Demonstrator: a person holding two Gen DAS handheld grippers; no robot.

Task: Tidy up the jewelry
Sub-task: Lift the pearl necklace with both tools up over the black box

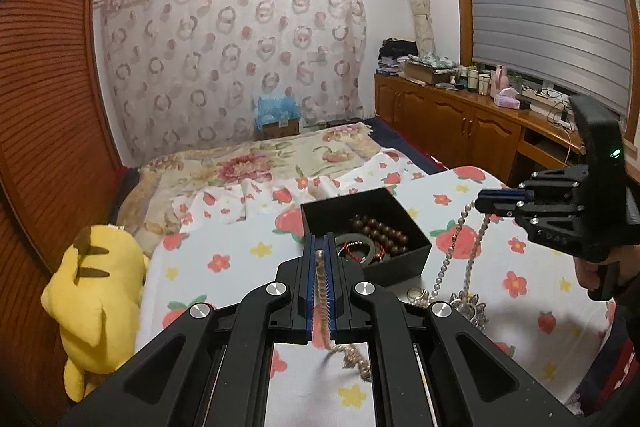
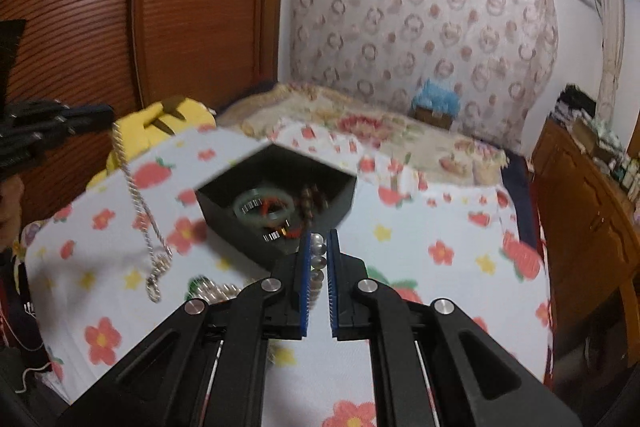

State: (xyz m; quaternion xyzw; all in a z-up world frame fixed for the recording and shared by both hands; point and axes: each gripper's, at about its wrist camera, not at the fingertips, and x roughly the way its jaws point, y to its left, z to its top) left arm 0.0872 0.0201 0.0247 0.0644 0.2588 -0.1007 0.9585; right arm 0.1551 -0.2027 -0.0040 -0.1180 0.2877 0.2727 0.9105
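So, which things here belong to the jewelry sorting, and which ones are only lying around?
Part of the job:
- black box with the jade bangle and brown beads inside
- pearl necklace, held by the right gripper
- chain, held by the left gripper

Just lying about:
- yellow plush toy
- strawberry sheet
- clutter on the wooden cabinet

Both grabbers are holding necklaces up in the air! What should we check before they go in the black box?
1. Left gripper shut on the chain necklace: ok, it runs between the pads.
2. Right gripper shut on the pearl necklace: ok, pearls sit between the pads.
3. Pearl necklace fully lifted: not ok, its lower end rests on the strawberry sheet.
4. Black box open: ok, no lid on it.
5. Room in the box: cannot tell; wooden beads and a green bangle lie inside.
6. Necklaces apart: ok, they hang separately.
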